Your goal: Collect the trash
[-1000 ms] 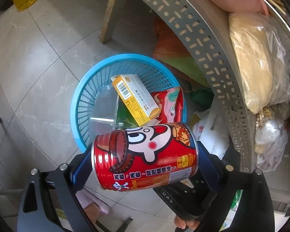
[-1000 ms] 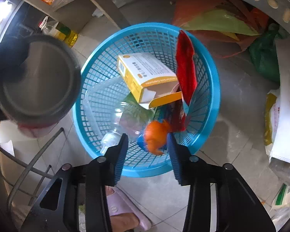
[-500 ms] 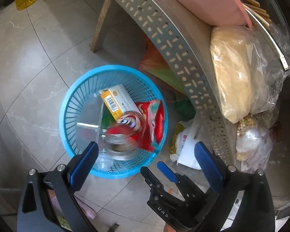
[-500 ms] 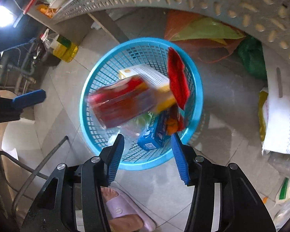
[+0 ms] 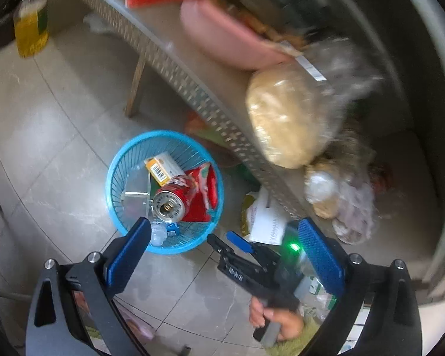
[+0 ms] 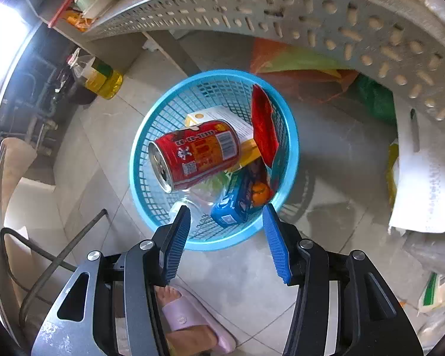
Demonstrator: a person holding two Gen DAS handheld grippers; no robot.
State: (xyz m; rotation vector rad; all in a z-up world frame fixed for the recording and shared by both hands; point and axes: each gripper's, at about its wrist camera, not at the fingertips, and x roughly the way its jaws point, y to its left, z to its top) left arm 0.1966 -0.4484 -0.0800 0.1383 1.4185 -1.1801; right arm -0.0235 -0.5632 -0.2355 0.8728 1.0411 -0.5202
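Observation:
A blue plastic basket (image 6: 290, 154) stands on the tiled floor, also in the left wrist view (image 5: 112, 195). A red drink can (image 6: 197, 154) lies on its side on top of the trash in it, also in the left wrist view (image 5: 175, 198). Under it are a yellow and white box (image 6: 222, 117), a red snack wrapper (image 6: 264, 126), a blue packet (image 6: 237, 201) and a clear plastic bottle (image 5: 158, 233). My left gripper (image 5: 222, 252) is open and empty, raised well above the basket. My right gripper (image 6: 227, 241) is open and empty above the basket's near rim; it also shows in the left wrist view (image 5: 237, 244).
A perforated metal table edge (image 6: 311, 17) curves over the basket. On the table are a pink board (image 5: 231, 38) and bagged food (image 5: 284, 115). Coloured bags (image 6: 296, 65) and white paper (image 6: 424, 184) lie on the floor. An oil bottle (image 6: 101, 77) stands at the left. A slippered foot (image 6: 190, 320) is below.
My left gripper opened and let go of the red can, which fell into the basket and now lies still. Both grippers have risen away from the basket.

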